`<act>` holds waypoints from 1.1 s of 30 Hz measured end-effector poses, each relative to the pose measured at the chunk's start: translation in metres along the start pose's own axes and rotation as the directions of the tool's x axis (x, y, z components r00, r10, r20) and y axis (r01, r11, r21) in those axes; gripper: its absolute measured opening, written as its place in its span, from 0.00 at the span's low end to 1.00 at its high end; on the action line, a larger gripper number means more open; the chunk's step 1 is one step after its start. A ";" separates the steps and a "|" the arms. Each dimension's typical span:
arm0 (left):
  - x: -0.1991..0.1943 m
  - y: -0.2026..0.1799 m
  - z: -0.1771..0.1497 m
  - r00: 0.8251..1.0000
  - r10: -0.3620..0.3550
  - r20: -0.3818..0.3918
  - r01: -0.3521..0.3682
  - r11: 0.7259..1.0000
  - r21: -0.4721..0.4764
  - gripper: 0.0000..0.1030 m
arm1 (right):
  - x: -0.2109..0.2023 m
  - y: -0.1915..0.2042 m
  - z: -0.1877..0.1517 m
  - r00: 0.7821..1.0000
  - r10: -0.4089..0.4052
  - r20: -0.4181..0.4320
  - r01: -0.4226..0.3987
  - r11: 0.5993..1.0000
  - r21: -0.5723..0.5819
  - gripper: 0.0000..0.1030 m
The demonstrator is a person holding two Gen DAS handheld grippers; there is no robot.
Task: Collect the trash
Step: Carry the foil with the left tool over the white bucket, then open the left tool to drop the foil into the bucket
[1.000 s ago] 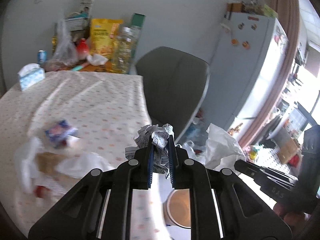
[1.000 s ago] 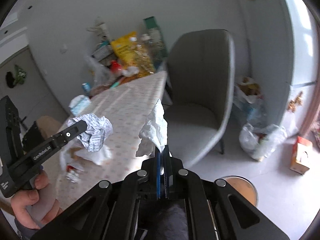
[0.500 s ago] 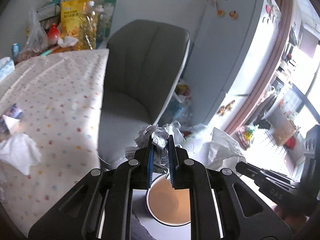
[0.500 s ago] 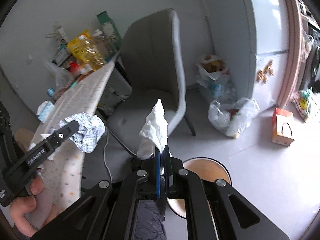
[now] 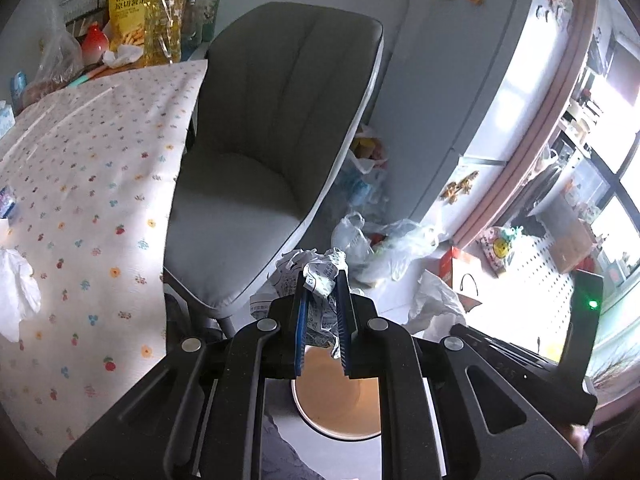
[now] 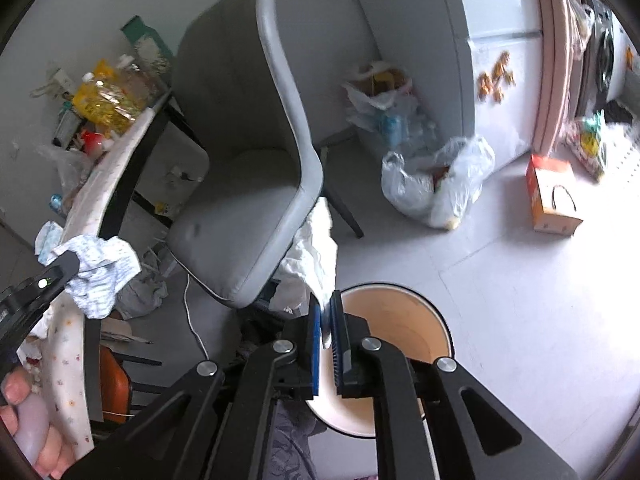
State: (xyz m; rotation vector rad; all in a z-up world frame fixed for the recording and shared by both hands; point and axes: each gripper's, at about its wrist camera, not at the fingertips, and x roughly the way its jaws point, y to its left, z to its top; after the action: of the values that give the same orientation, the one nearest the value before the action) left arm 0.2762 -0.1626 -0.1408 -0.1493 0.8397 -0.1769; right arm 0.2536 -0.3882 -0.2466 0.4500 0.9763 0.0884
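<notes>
My left gripper (image 5: pixel 322 280) is shut on a crumpled printed paper ball (image 5: pixel 316 270), held above the round tan trash bin (image 5: pixel 336 396) on the floor. The paper ball also shows in the right wrist view (image 6: pixel 102 268). My right gripper (image 6: pixel 327 300) is shut on a white tissue (image 6: pixel 314 256), held over the near rim of the bin (image 6: pixel 396 320). The tissue and right gripper show at the left wrist view's lower right (image 5: pixel 436 304). More white tissue (image 5: pixel 16 292) lies on the table.
A grey chair (image 5: pixel 264 140) stands beside the table with a dotted cloth (image 5: pixel 88 184). Groceries (image 5: pixel 132 20) crowd the table's far end. Plastic bags (image 6: pixel 436 188) and an orange box (image 6: pixel 552 196) lie on the floor by the fridge (image 5: pixel 472 80).
Both grippers have swung right, away from the table, and tilted down toward the floor. The bin is now larger and under both grippers. Both still hold their trash.
</notes>
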 end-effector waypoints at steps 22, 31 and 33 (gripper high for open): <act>0.040 -0.065 -0.024 0.979 -0.164 -0.125 0.172 0.983 0.060 0.87 | -0.085 -0.069 -0.013 0.985 -0.073 0.155 0.048 0.987 0.156 0.76; -0.008 -0.028 0.001 0.997 -0.056 -0.046 0.057 0.998 0.028 0.94 | -0.096 -0.041 -0.013 0.968 -0.121 0.221 0.103 0.990 0.092 0.93; -0.022 -0.017 0.006 0.999 -0.052 -0.005 0.052 0.999 0.013 0.94 | -0.102 -0.026 -0.015 0.954 -0.134 0.269 0.118 0.990 0.074 0.93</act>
State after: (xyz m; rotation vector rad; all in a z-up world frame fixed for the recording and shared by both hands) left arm 0.2646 -0.1739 -0.1176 -0.1585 0.8400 -0.2321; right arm 0.1808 -0.4346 -0.1851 0.4383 0.7340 -0.1154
